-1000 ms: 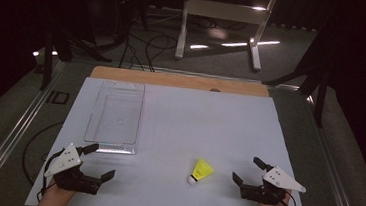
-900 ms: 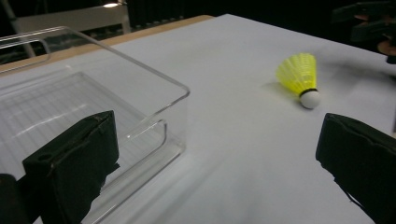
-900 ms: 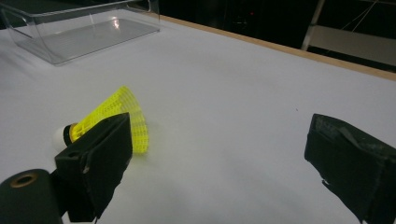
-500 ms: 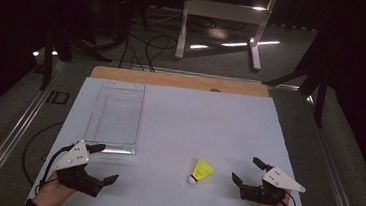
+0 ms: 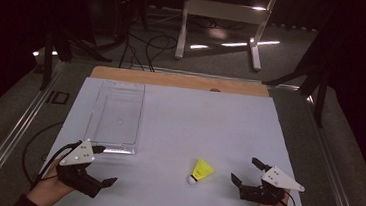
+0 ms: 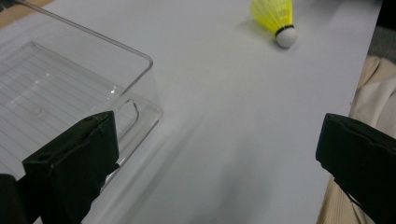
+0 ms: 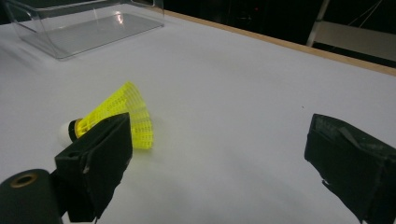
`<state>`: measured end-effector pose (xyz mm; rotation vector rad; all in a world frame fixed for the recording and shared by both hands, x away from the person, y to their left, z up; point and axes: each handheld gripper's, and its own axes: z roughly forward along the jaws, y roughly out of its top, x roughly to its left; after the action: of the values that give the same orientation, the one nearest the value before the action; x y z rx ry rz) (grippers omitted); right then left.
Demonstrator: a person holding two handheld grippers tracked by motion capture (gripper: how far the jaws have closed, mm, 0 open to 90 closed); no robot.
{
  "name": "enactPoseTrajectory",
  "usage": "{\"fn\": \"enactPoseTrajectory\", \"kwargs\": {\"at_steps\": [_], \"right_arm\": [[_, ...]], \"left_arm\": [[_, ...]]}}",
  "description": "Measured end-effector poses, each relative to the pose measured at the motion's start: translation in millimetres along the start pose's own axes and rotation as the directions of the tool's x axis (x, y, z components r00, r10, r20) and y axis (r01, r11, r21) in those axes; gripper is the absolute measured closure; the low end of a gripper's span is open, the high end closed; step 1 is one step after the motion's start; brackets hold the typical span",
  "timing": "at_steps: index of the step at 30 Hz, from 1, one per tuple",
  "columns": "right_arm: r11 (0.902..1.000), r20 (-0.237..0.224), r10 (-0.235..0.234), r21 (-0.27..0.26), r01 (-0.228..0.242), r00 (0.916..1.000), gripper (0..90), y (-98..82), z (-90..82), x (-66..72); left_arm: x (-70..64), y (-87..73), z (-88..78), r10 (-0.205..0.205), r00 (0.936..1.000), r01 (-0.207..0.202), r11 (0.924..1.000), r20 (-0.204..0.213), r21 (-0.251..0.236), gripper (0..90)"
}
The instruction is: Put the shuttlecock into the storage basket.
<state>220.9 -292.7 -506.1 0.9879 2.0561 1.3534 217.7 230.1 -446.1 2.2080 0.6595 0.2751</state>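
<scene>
**Shuttlecock lying loose near the front edge, both grippers spread wide and holding nothing**

So the yellow shuttlecock (image 5: pixel 201 171) is lying on its side on the white worktop (image 5: pixel 209 120), close to the front edge and a bit right of the middle. Its white cork tip points toward the front edge and the mesh skirt fans out toward the back. Nothing is touching it.

The right gripper (image 5: pixel 248 174) sits near the front right corner, just to the right of the shuttlecock, with bare worktop between them. Its jaws are spread wide apart with nothing between them. In the right gripper view the shuttlecock (image 7: pixel 114 121) shows right behind the left-hand jaw, partly hidden by it, so it's off to one side of the gap rather than inside it.

The left gripper (image 5: pixel 103 165) is over by the front left corner, well apart from the shuttlecock. Jaws released here too, wide gap, nothing held. In the left gripper view the shuttlecock (image 6: pixel 276 17) is far off at the top.

Just behind the left gripper there's a clear plastic tray (image 5: pixel 99 108) running from near the front up toward the back edge on the left side. Its near corner (image 6: pixel 140 81) sits right beside one of the left jaws, can't tell if they actually touch.
</scene>
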Motion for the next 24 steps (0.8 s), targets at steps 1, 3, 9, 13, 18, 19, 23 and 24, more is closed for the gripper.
{"fn": "enactPoseTrajectory", "kwargs": {"at_steps": [1,3,9,13,18,19,23,24], "right_arm": [[1.0,-0.002,0.002,0.001,-0.002,1.0,7.9,0.0,0.0,0.0],[1.0,0.002,-0.001,0.002,0.001,1.0,7.9,-0.2,0.0,-0.2],[1.0,-0.003,-0.002,0.004,0.002,1.0,7.9,-0.1,0.2,0.0],[1.0,-0.008,-0.005,0.008,0.005,1.0,7.9,-0.4,1.2,0.1],[0.9999,-0.009,0.0,0.01,0.0,1.0,8.0,-0.5,1.3,0.0],[0.9999,-0.008,0.003,0.012,-0.003,1.0,8.0,-0.8,1.5,0.0],[0.9999,-0.012,0.003,0.015,-0.002,0.9999,8.0,-1.1,2.0,-0.4],[0.9999,-0.014,0.003,0.015,-0.002,0.9999,8.0,-1.1,2.1,-0.6]], "left_arm": [[0.3,2.0,-0.4,0.005,1.0,-0.005,0.9997,0.004,0.022,0.3],[0.1,3.7,-0.8,0.016,0.9999,-0.016,0.9992,-0.002,0.036,0.3],[-1.0,3.9,1.4,0.032,0.9995,-0.033,0.995,0.008,0.095,0.3],[-1.0,4.1,4.0,0.043,0.9989,-0.045,0.9888,0.017,0.142,0.3],[-0.8,5.4,7.1,0.056,0.998,-0.06,0.9813,0.03,0.183,0.3],[-0.5,6.9,8.2,0.061,0.9976,-0.067,0.9771,0.034,0.202,0.3],[-1.4,10.0,10.8,0.076,0.9958,-0.086,0.9655,0.05,0.246,0.3],[-1.8,10.7,12.1,0.082,0.9952,-0.093,0.9604,0.054,0.263,0.3]]}}
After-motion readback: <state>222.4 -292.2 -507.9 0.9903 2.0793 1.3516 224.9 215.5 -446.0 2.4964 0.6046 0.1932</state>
